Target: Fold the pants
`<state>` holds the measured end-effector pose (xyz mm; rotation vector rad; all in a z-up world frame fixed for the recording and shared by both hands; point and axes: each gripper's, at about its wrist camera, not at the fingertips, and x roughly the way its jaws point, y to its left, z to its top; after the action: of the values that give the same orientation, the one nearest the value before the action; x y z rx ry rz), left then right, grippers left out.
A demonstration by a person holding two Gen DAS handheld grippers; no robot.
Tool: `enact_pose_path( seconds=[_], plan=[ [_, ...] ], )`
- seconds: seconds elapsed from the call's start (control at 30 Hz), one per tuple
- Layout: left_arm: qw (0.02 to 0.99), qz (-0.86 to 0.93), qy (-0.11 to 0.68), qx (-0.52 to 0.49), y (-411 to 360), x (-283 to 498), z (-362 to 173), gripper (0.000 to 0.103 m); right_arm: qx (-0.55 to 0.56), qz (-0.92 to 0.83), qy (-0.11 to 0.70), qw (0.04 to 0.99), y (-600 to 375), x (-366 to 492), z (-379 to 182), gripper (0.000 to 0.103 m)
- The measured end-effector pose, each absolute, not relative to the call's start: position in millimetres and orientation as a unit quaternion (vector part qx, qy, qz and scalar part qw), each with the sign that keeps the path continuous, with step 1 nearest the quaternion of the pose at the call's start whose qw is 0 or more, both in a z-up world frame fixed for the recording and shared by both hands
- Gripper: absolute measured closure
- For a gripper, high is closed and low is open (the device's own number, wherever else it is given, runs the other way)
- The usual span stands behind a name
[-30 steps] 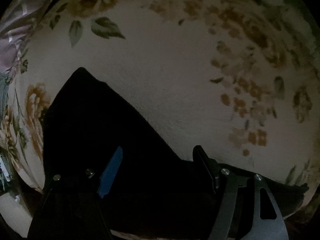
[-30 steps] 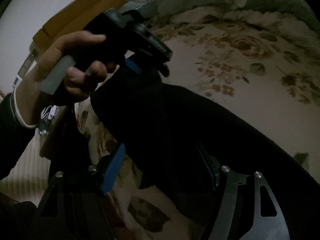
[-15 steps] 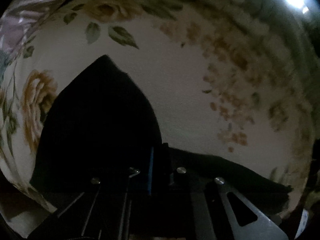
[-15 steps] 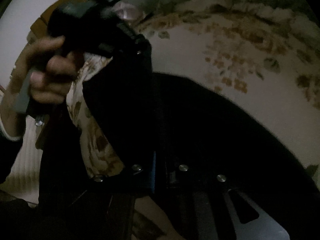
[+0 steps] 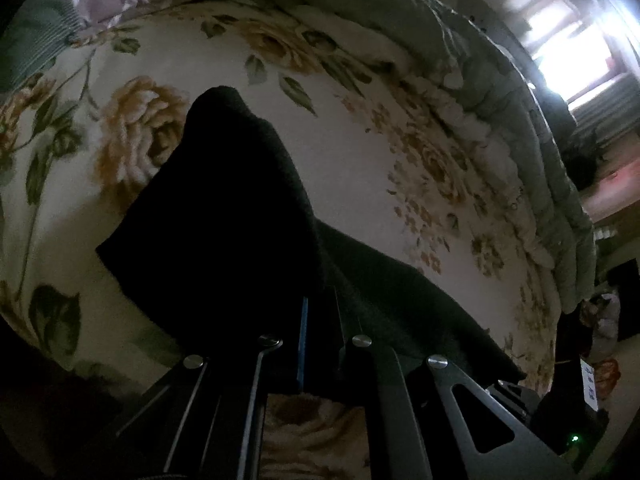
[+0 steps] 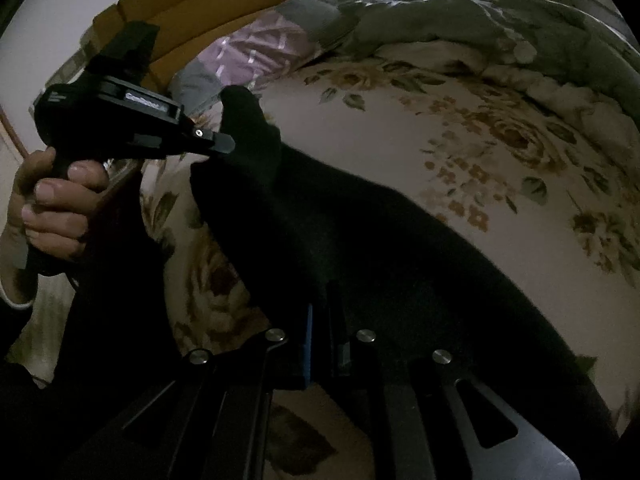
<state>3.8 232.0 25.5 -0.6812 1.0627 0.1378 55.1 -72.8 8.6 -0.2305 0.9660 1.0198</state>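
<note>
Black pants lie on a cream floral bedsheet, one end lifted off it. My left gripper is shut on the pants' edge, and the dark cloth rises from its jaws to a peak. In the right wrist view the same pants stretch across the bed. My right gripper is shut on their near edge. The left gripper shows there too, held by a hand, pinching the raised end of the pants.
A grey-green quilt is bunched along the far side of the bed. A purple and grey pillow leans against a wooden headboard. A bright window is at the upper right.
Both grippers went from open to shut on the black pants. The left one then lifted and swung its end up, showing more of the quilt and window.
</note>
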Motion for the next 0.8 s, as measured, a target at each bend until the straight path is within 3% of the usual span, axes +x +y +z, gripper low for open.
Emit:
enact_pose_path(
  seconds=[0.8],
  plan=[
    [0.783, 0.04, 0.49, -0.381, 262.3, -40.2, -31.3, 0.097, -0.168, 0.447, 0.473, 0.741, -52.0, 36.4, -6.9, 0.092]
  ],
)
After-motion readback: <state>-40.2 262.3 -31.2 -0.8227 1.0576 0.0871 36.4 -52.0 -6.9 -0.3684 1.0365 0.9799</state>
